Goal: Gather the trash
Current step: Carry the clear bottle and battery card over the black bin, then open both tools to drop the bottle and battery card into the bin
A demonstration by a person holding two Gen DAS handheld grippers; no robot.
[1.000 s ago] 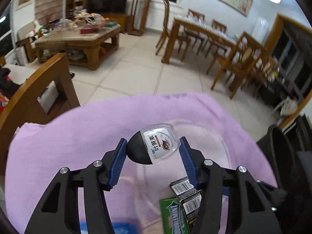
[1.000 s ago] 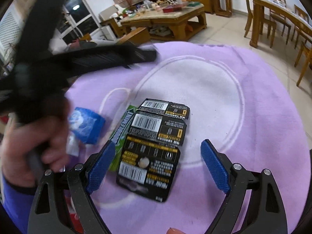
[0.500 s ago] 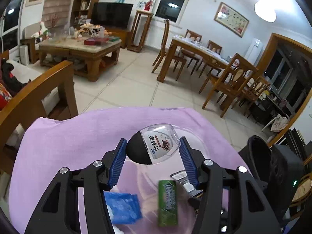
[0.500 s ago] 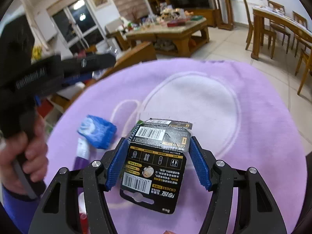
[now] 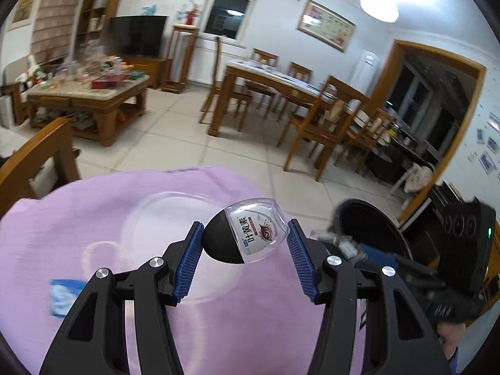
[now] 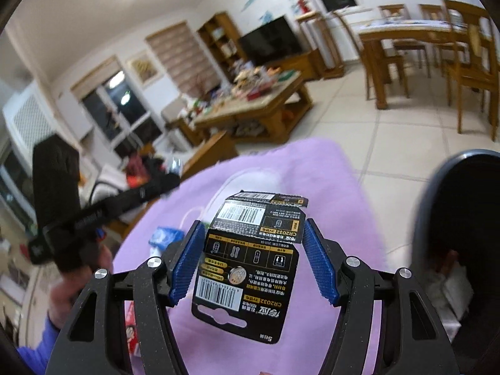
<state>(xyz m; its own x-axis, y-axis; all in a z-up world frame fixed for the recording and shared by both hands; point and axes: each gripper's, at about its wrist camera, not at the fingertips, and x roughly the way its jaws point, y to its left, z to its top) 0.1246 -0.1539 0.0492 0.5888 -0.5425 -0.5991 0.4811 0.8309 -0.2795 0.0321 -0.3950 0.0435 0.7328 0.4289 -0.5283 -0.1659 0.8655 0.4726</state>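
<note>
My left gripper (image 5: pixel 243 250) is shut on a small clear bottle with a black cap (image 5: pixel 247 231) and holds it above the purple-covered table (image 5: pixel 93 218). My right gripper (image 6: pixel 253 256) is shut on a black battery card pack (image 6: pixel 250 259), lifted above the table. A black trash bin (image 6: pixel 462 218) stands to the right of the table; it also shows in the left wrist view (image 5: pixel 368 228). A blue wrapper (image 5: pixel 62 293) lies on the cloth, also seen in the right wrist view (image 6: pixel 165 234).
A red and white packet (image 6: pixel 131 334) lies at the table's near left edge. A wooden chair back (image 5: pixel 37 162) stands left of the table. A coffee table (image 5: pixel 90 93) and a dining table with chairs (image 5: pixel 281 87) stand farther off on the tiled floor.
Both grippers have risen and swung right toward the bin. The right gripper closed on the battery card pack and lifted it off the cloth. The left keeps the bottle.
</note>
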